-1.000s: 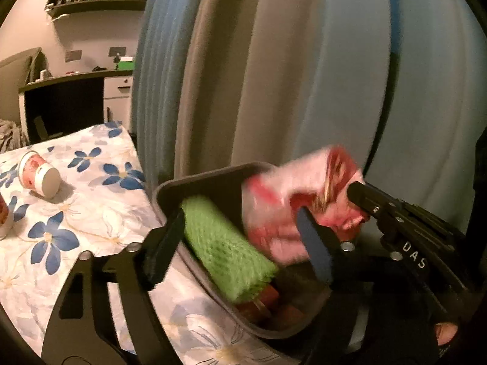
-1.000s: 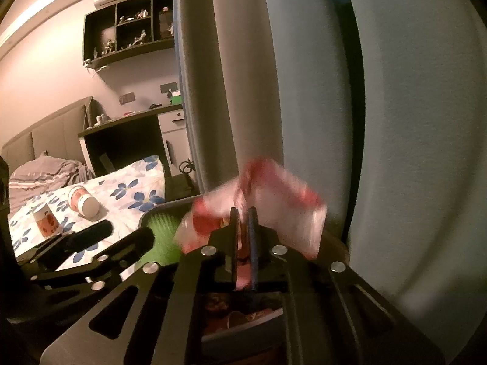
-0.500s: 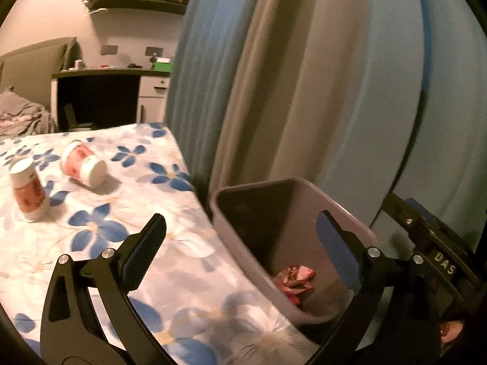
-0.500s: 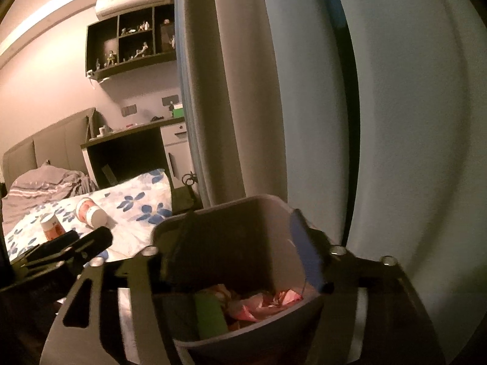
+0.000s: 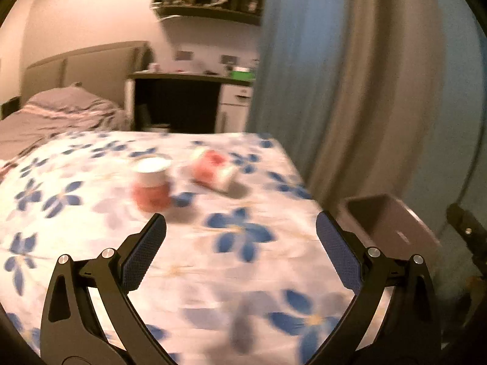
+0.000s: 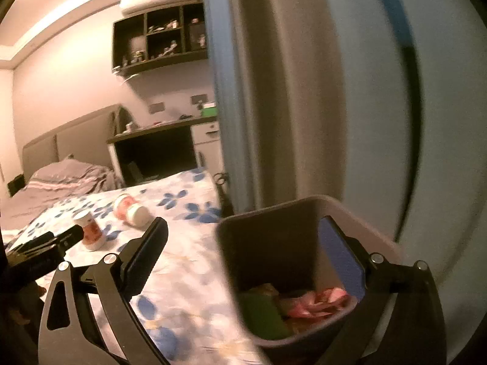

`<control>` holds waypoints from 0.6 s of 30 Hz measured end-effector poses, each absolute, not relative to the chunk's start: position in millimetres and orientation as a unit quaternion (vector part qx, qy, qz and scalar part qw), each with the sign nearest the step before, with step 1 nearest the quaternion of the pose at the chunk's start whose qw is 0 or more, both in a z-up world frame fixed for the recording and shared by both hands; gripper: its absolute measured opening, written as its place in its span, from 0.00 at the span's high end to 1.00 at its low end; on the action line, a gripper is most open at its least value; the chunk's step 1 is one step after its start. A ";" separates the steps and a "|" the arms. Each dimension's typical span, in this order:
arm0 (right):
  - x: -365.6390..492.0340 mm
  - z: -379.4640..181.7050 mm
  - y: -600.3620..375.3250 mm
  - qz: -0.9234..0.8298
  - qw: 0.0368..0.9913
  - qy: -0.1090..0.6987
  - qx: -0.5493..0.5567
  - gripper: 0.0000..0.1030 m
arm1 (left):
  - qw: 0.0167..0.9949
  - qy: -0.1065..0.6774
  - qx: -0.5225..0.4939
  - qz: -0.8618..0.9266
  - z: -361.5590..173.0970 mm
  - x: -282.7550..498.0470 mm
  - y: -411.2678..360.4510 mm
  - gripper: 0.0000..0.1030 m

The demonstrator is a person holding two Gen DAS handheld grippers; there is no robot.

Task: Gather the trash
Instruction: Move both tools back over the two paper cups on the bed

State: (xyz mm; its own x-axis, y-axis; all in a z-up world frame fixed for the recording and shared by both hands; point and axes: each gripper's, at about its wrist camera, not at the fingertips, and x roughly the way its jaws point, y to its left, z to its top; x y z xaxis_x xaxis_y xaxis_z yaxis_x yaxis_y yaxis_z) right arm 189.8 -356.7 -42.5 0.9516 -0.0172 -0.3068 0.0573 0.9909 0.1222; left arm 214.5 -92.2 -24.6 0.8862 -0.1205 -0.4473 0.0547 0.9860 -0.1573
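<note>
The left tongs point(image 5: 240, 229) stand wide apart with nothing between them. Their pads are blue and bumpy on black arms. They hang over a tabletop point(image 5: 213, 267) covered with a white cloth with blue flowers.

The right tongs point(image 6: 249, 240) are opening wide and hold nothing. They sit over the bin point(image 6: 307, 210), with one finger on the near left outside it and the other over its right side.

The bin is a dark gray box with smooth walls and rounded corners. It stands at the right edge of the tabletop, close to the curtain point(image 6: 274, 91). Inside it lies trash: one crumpled pink and red wrapper point(image 6: 316, 301) on the right, and one green thing point(image 6: 264, 316) on the left. There is more under them, but it is too dark to tell what.

Two paper cups are on the tabletop, farther off to the left. They are white with red pictures. One cup point(image 5: 151, 187) stands upright. The other cup point(image 5: 214, 172) lies on its side just right of it. They look blurry.

The curtain has long soft folds, gray and blue. Far behind are a bed point(image 5: 57, 112), a dark desk point(image 5: 182, 103) and a wall shelf point(image 6: 158, 39) with small things.
</note>
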 end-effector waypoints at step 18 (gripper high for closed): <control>291.2 -51.0 -241.1 0.033 0.978 0.201 0.050 0.06 | 0.967 0.242 -0.073 0.026 -38.9 253.2 7.5 0.06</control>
State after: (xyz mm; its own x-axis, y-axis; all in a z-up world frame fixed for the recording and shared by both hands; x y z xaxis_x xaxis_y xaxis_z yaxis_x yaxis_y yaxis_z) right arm 291.2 -241.1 -51.0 0.9171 0.0855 -0.3894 -0.0450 0.9927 0.1121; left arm 253.2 7.5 -38.9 0.8811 0.0145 -0.4727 -0.0848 0.9882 -0.1278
